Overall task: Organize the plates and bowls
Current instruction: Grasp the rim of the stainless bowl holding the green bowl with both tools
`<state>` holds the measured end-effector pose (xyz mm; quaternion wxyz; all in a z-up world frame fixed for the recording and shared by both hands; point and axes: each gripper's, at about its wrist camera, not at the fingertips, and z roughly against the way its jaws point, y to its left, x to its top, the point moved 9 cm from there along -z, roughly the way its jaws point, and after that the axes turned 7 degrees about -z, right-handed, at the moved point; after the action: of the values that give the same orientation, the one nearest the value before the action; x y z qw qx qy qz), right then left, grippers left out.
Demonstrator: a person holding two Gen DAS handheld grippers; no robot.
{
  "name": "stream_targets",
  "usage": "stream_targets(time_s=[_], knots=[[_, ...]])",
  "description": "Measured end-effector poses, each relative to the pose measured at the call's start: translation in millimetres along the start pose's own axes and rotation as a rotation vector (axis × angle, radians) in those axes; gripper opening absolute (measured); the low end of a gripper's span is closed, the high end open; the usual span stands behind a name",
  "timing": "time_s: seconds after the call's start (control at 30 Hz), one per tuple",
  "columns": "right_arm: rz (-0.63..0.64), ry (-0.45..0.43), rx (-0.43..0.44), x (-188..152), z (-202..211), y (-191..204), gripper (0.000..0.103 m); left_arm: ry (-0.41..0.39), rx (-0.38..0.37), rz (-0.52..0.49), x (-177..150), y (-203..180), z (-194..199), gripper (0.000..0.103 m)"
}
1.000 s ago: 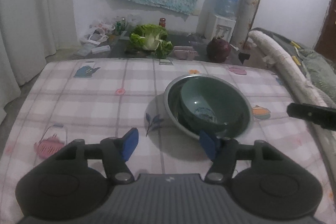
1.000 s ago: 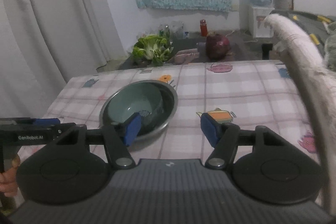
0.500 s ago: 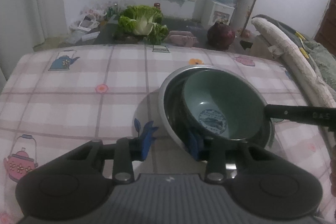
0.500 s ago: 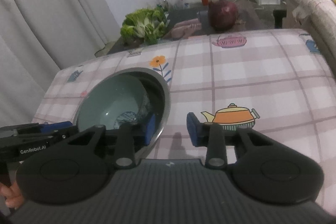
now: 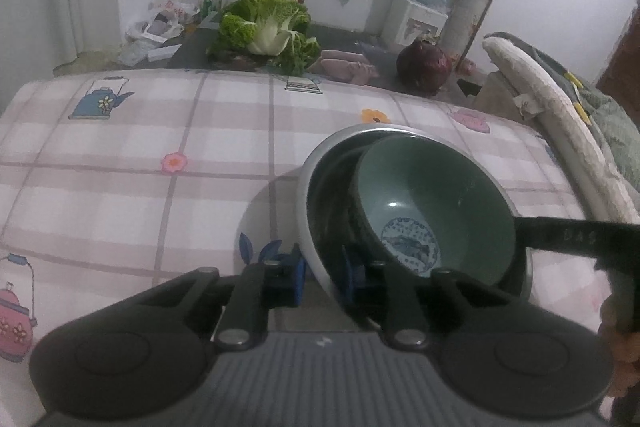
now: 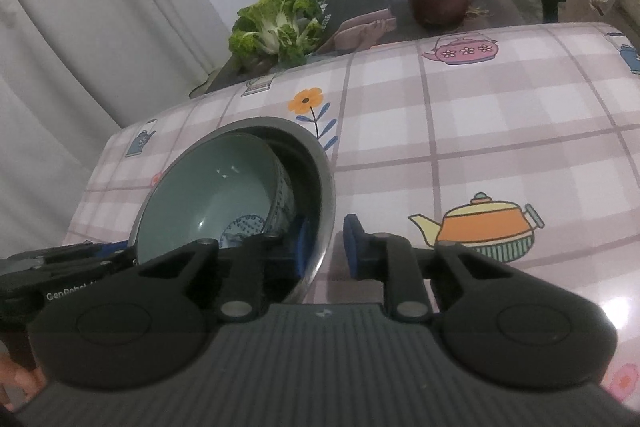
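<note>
A steel bowl [image 5: 320,163] stands on the checked tablecloth [image 5: 120,187], and a green bowl [image 5: 432,195] with a blue pattern leans tilted inside it. My left gripper [image 5: 322,277] is shut on the steel bowl's near rim, one blue pad outside the wall and one inside. In the right wrist view the steel bowl [image 6: 318,151] and the green bowl [image 6: 224,195] sit at the left. There my right gripper [image 6: 326,247] straddles the opposite rim, and its jaws are closing on it. The right gripper's finger [image 5: 560,235] reaches that rim from the right.
Beyond the table's far edge lie a leafy cabbage [image 5: 268,31], a red cabbage [image 5: 424,67] and plastic bags on a low dark surface. A water dispenser [image 5: 420,11] stands by the wall. A padded rail [image 5: 560,123] runs along the right. Curtains [image 6: 80,27] hang at the left.
Both grippers came down and forward to the steel bowl. Their jaws narrowed from wide open to closing on opposite sides of its rim. The bowls now fill more of both views.
</note>
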<state>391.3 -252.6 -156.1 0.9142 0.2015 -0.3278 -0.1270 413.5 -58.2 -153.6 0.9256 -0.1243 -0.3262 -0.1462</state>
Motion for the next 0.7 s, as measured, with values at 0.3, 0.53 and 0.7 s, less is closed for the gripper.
stream_targets(time_s=[0.3,0.53,0.7], knots=[[-0.018,-0.010,0.034,0.1,-0.6,1.1,0.010,-0.003,0.001,0.034,-1.2,0.2,0.4,0.018],[-0.035,0.003,0.039,-0.7,0.1,1.5,0.010,0.012,-0.003,0.055,-2.6,1.0,2.4,0.017],[-0.038,0.006,0.038,-1.3,1.7,2.1,0.010,0.016,0.003,0.057,-3.7,0.0,4.4,0.017]])
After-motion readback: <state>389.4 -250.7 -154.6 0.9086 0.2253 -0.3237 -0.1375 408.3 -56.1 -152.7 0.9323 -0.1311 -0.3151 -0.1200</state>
